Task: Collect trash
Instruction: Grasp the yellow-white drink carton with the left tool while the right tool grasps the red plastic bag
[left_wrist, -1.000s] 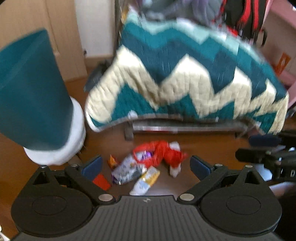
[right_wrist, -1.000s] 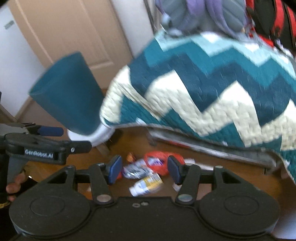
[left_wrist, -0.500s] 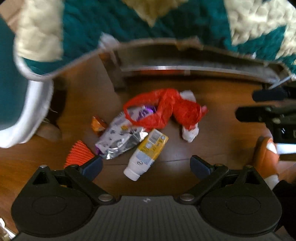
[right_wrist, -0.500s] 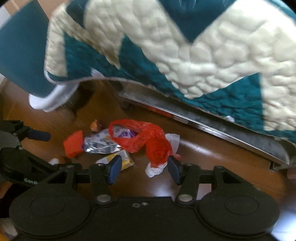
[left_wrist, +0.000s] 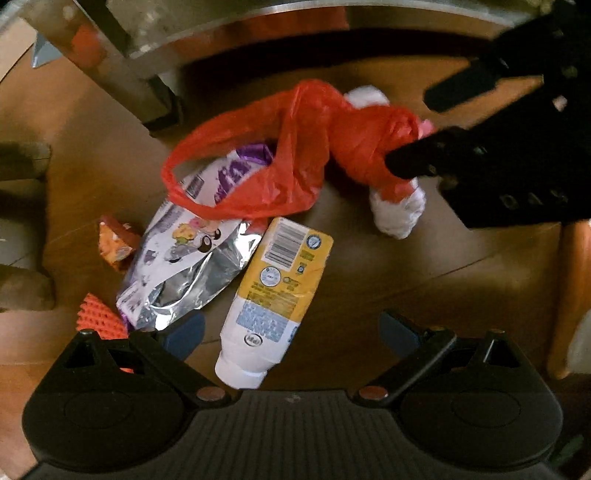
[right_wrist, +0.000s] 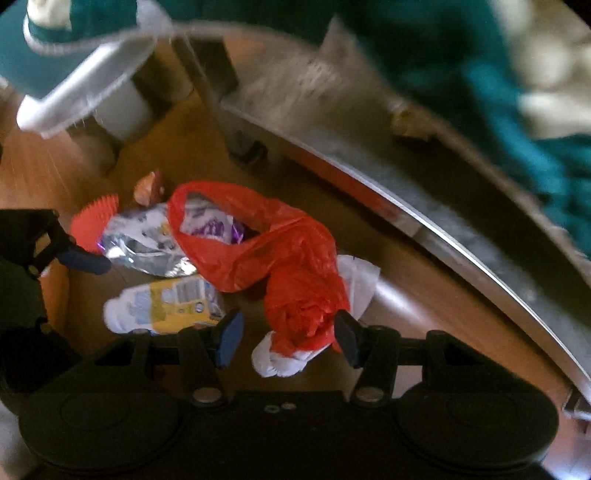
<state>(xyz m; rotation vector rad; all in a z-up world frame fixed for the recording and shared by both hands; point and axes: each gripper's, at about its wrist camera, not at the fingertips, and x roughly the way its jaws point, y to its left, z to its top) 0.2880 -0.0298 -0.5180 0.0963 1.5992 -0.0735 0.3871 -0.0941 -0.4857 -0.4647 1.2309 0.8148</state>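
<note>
Trash lies in a heap on the wooden floor: a red plastic bag (left_wrist: 295, 147) (right_wrist: 280, 258), a silver foil pouch (left_wrist: 184, 266) (right_wrist: 147, 243), a yellow and white bottle (left_wrist: 277, 288) (right_wrist: 166, 302), a crumpled white tissue (left_wrist: 397, 210) (right_wrist: 284, 362), a small orange wrapper (left_wrist: 116, 243) and a red paper liner (left_wrist: 98, 317). My left gripper (left_wrist: 291, 332) points down, open, with the bottle's cap end between its fingers, untouched. My right gripper (right_wrist: 287, 338) is open astride the bag's bunched end and the tissue.
A metal bed rail (right_wrist: 406, 206) with a leg (left_wrist: 147, 99) runs just behind the heap. A teal and cream quilt (right_wrist: 517, 74) hangs over it. A teal object with a white rim (right_wrist: 85, 74) stands at the back left. Bare floor lies right of the tissue.
Both grippers have dropped from quilt height to just above the floor. The trash heap now fills both views, and each pair of fingers has come down around a piece of it.
</note>
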